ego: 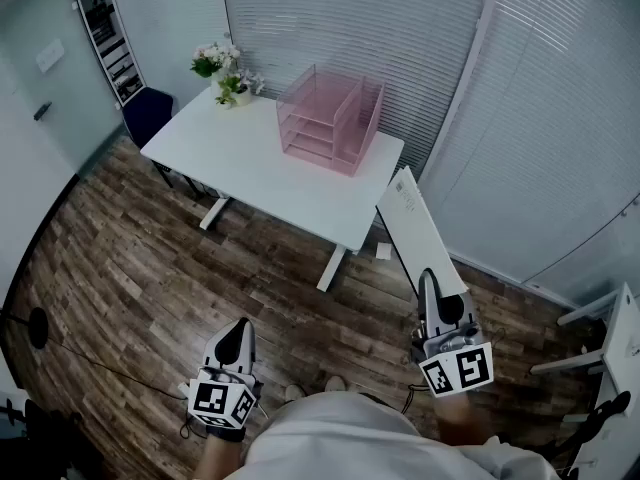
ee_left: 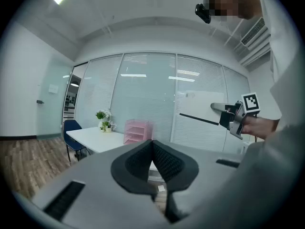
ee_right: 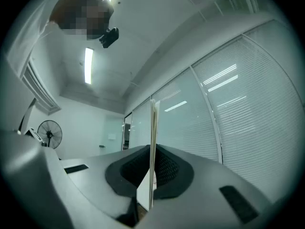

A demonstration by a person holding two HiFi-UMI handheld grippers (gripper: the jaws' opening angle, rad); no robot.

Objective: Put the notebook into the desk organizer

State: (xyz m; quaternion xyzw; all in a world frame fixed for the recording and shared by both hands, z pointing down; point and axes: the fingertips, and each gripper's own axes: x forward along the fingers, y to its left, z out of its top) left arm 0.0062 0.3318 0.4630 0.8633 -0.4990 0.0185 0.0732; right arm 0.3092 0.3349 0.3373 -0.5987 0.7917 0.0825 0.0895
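Note:
My right gripper (ego: pixel 428 283) is shut on a white notebook (ego: pixel 416 230), held up in the air to the right of the table. In the right gripper view the notebook (ee_right: pixel 153 151) stands edge-on between the jaws. The left gripper view catches the same notebook (ee_left: pixel 200 109) and the right gripper (ee_left: pixel 218 108) off to the right. A pink desk organizer (ego: pixel 331 120) with several shelves stands on the white table (ego: pixel 250 173), small in the left gripper view as the organizer (ee_left: pixel 137 131). My left gripper (ego: pixel 238 336) hangs low over the floor, shut and empty; its jaws (ee_left: pixel 153 144) meet with nothing between them.
A vase of flowers (ego: pixel 222 73) stands at the table's far corner, with a blue chair (ego: pixel 146 114) beside it. Blinds and glass walls close the room behind the table. A fan (ee_right: pixel 49 131) and a white stand (ego: pixel 620 338) are at the right. The floor is dark wood.

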